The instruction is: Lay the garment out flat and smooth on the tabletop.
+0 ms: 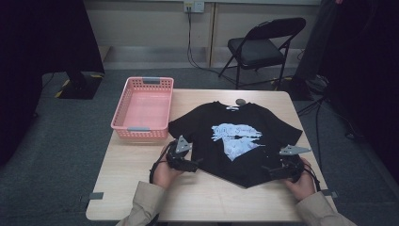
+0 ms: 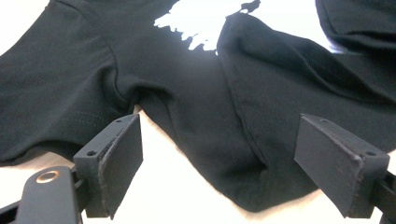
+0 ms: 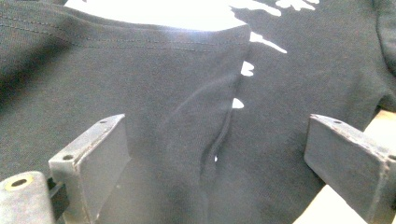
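Note:
A black T-shirt (image 1: 235, 136) with a pale blue print lies spread on the wooden table (image 1: 136, 188), collar away from me. My left gripper (image 1: 190, 165) sits at the shirt's near left edge, below its left sleeve, jaws wide apart. In the left gripper view the shirt's folded hem corner (image 2: 243, 154) lies between the open jaws, with neither pad (image 2: 121, 163) pressing on it. My right gripper (image 1: 273, 170) rests at the shirt's near right edge. In the right gripper view its jaws stand open over the black cloth (image 3: 210, 140), with a seam running between them.
A pink plastic basket (image 1: 143, 107), with nothing in it, stands at the table's far left corner. A black folding chair (image 1: 261, 47) stands beyond the table. A small round grey thing (image 1: 241, 101) lies by the shirt's collar. Bare tabletop runs along the near edge.

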Action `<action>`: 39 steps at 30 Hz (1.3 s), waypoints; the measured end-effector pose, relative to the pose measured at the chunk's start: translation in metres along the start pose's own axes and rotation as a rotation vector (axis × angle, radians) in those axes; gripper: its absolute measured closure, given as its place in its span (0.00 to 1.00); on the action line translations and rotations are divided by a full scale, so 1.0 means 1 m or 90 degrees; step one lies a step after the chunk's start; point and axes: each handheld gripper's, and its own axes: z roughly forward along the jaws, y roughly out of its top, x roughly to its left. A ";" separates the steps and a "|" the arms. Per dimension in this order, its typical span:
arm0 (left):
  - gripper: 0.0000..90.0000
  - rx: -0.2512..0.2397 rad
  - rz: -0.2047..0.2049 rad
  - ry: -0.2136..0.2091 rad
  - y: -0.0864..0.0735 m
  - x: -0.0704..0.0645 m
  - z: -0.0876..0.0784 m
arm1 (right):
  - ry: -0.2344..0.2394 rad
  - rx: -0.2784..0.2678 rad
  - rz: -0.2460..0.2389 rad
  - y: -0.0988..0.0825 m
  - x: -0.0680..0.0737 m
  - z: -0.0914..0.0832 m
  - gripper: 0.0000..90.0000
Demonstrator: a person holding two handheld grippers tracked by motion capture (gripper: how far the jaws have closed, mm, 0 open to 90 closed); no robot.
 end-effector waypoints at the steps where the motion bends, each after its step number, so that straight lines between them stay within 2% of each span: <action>1: 0.17 0.005 0.004 -0.001 -0.001 -0.001 0.000 | 0.000 0.000 0.000 0.000 0.000 0.000 0.07; 10: 0.17 0.027 0.023 -0.005 -0.009 -0.004 0.001 | 0.000 0.000 0.000 0.000 0.000 0.000 0.07; 18: 0.17 0.024 0.024 -0.012 -0.013 -0.004 0.000 | 0.000 0.000 0.000 0.000 0.000 0.000 0.07; 26: 0.17 0.021 0.015 -0.021 -0.015 -0.002 0.001 | 0.000 0.000 0.000 0.000 0.000 0.000 0.07; 28: 0.17 0.018 -0.002 -0.028 -0.017 -0.001 0.001 | 0.000 0.000 0.000 0.000 0.000 0.000 0.07; 39: 0.16 0.009 -0.004 -0.035 -0.019 0.001 0.002 | -0.001 0.000 0.000 0.000 0.000 0.000 0.07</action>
